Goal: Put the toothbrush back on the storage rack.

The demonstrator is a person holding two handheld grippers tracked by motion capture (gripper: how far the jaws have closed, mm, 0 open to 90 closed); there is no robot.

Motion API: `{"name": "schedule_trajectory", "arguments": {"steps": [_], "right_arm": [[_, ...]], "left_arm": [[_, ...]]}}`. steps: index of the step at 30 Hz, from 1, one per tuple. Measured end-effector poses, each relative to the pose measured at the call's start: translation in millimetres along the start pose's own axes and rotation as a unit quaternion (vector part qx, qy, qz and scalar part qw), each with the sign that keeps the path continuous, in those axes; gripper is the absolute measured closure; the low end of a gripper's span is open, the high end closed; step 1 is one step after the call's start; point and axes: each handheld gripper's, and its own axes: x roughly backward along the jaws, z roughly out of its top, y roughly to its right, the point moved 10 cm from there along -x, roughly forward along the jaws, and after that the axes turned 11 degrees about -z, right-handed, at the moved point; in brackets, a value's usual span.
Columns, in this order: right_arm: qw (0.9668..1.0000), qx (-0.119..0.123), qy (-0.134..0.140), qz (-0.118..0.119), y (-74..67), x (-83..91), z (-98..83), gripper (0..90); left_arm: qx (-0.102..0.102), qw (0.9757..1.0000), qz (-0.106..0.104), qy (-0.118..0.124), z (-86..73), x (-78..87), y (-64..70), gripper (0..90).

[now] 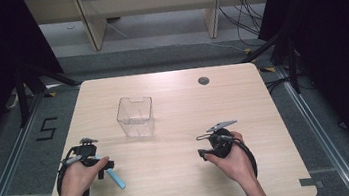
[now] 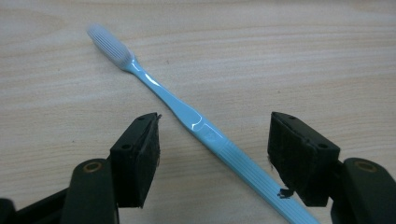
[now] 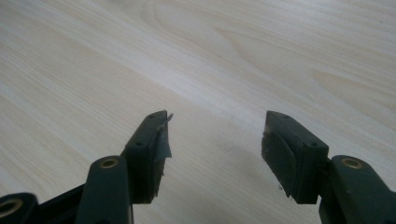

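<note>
A light blue toothbrush (image 2: 196,123) with a pale bristle head lies flat on the wooden table (image 1: 183,182), near its front left. In the high view the toothbrush (image 1: 117,179) pokes out past my left hand. My left gripper (image 2: 215,119) stands open astride the handle, and the pads do not press on it. That left gripper (image 1: 105,168) points to the right in the high view. My right gripper (image 3: 217,116) is open over bare wood with nothing between its fingers. The right gripper (image 1: 200,145) sits at the front right and points left.
A clear plastic box (image 1: 135,116) stands open-topped left of the table's middle, beyond the left gripper. A small round cable hole (image 1: 203,80) sits near the far edge. Dark curtains and stands flank the table.
</note>
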Motion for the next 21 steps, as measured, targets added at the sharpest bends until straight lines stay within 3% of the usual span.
{"name": "schedule_trajectory", "arguments": {"steps": [13, 17, 21], "right_arm": [[1.0, 0.0, -0.001, 0.007, -2.6, -0.8, -0.5, 41.8], [1.0, -0.007, 0.0, 0.007, -2.7, -0.5, -0.3, 41.8], [1.0, -0.006, -0.001, 0.007, -2.5, -0.5, -0.7, 41.8]], "left_arm": [[-0.008, 0.9995, 0.018, -0.026, -3.2, -10.9, -2.5, 34.1], [-0.005, 0.9983, 0.023, -0.053, -6.8, -10.1, -1.5, 35.5], [-0.006, 0.9981, 0.021, -0.058, -6.5, -11.0, -1.0, 35.8]]}}
